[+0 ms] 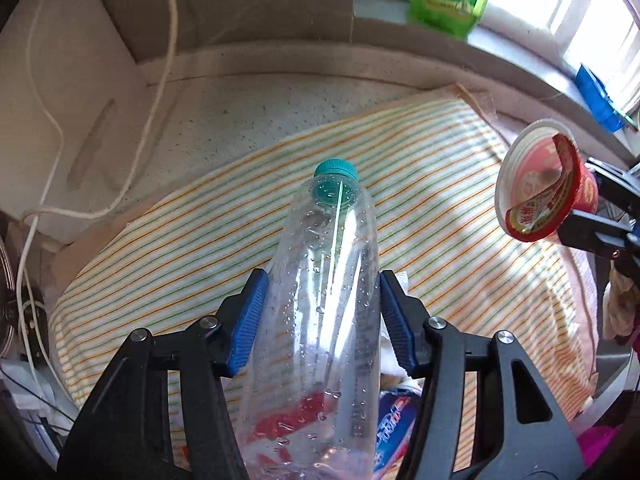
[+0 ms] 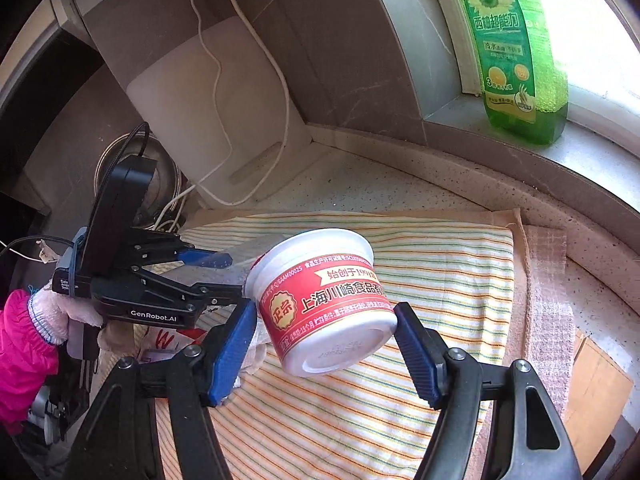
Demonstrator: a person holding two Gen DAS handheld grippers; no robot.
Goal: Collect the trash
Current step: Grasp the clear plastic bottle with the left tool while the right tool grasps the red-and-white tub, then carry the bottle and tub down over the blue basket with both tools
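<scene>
A striped yellow-and-green cloth (image 2: 400, 248) lies on the speckled stone bench (image 2: 360, 184). Behind it, a white plastic cutting board (image 2: 192, 120) leans against the wall. A green dish-soap bottle (image 2: 516, 60) stands on the windowsill to the right.

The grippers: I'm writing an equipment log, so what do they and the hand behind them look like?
Both grippers, left and right, have black linkage frames, silver pivot bolts and ribbed blue pads. The left is marked GenRobot.AI, carries a black cable, and sits in a pink-gloved hand with magenta sleeve.

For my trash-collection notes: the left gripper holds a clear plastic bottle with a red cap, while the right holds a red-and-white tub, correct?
Not quite: the left wrist view shows the clear plastic bottle in the left gripper has a teal cap, not red. The right gripper does hold the red-and-white tub.
</scene>
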